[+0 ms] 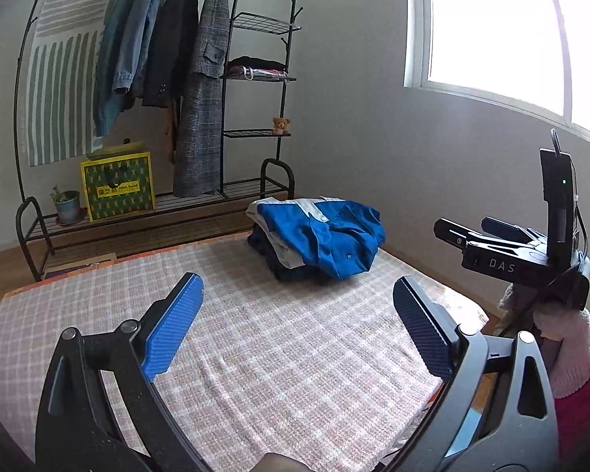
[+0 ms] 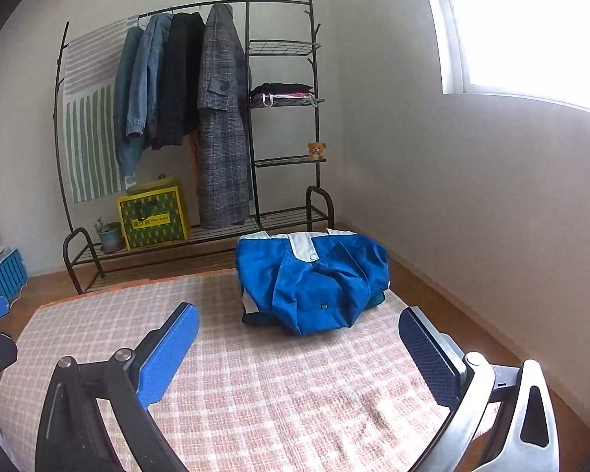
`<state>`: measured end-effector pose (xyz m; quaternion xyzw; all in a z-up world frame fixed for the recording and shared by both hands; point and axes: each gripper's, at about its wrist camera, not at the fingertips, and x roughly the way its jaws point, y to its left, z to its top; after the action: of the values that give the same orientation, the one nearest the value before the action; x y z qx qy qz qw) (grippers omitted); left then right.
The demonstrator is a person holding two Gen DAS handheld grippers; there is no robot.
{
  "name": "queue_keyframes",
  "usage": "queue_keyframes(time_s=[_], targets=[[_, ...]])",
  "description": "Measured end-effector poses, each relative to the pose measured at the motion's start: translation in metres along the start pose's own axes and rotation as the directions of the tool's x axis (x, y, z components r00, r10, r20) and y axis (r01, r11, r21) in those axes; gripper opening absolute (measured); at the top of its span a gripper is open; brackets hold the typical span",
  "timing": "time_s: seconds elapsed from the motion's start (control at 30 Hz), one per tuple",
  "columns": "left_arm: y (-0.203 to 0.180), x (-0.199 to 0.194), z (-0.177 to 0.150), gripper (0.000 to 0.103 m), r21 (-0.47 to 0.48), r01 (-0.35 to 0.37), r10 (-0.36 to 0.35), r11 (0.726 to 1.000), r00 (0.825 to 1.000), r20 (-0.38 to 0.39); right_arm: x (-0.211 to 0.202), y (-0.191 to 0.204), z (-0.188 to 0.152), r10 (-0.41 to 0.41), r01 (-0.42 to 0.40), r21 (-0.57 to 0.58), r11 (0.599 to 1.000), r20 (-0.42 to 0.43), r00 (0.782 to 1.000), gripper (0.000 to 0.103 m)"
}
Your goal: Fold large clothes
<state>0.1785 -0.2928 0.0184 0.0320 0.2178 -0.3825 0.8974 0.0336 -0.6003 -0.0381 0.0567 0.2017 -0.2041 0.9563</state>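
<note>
- I am holding two hand-held grippers over the checked pink cloth (image 1: 255, 354) that is covering the desk: the left hand-held gripper (image 1: 297, 328) is standing with its jaws spread wide and nothing between them.
- The right hand-held gripper (image 2: 299, 348) is likewise gaping, its two pads well apart over bare cloth; in the left wrist view it is showing at the right edge, carried by a hand in a pink glove (image 1: 570, 350).
- I am seeing one pile of folded clothes at the far side of the desk, with one blue jacket (image 2: 314, 279) lying on top, a pale collar at its upper edge; the layers beneath it are too hidden to count.
- Neither hand-held gripper is touching the pile; both are sitting well short of it.
- Behind the desk, one black clothes rack (image 2: 247, 118) is carrying four hanging coats.
- On its shelves I am counting one small teddy bear (image 2: 316, 151) and one stack of folded garments.
- On its bottom rail one green and yellow bag (image 2: 153, 218) and one potted plant (image 2: 108, 234) are standing side by side.
- One bright window (image 1: 503, 27) is lighting the right wall.
</note>
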Motion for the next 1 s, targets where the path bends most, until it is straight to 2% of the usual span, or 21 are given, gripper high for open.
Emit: queue_keyframes(time_s=[0.17, 0.43, 0.6, 1.0], targets=[[-0.003, 0.010, -0.006, 0.102, -0.004, -0.026, 0.026, 1.000, 0.999, -0.025, 0.015, -0.008, -0.010, 0.004, -0.002, 0.041, 0.999, -0.043, 0.999, 0.103], [-0.004, 0.004, -0.004, 0.103, 0.002, -0.054, 0.054, 0.999, 0.999, 0.007, 0.020, -0.009, -0.011, -0.012, 0.014, 0.061, 0.998, -0.031, 0.999, 0.103], [0.000, 0.001, -0.002, 0.103, -0.010, -0.103, 0.103, 0.995, 0.994, 0.017, 0.023, -0.007, -0.013, -0.012, 0.015, 0.069, 0.998, -0.035, 0.999, 0.103], [0.003, -0.003, -0.002, 0.103, -0.001, -0.108, 0.108, 0.994, 0.994, 0.024, 0.028, -0.015, -0.017, -0.041, 0.046, 0.108, 0.993, -0.050, 0.998, 0.103]])
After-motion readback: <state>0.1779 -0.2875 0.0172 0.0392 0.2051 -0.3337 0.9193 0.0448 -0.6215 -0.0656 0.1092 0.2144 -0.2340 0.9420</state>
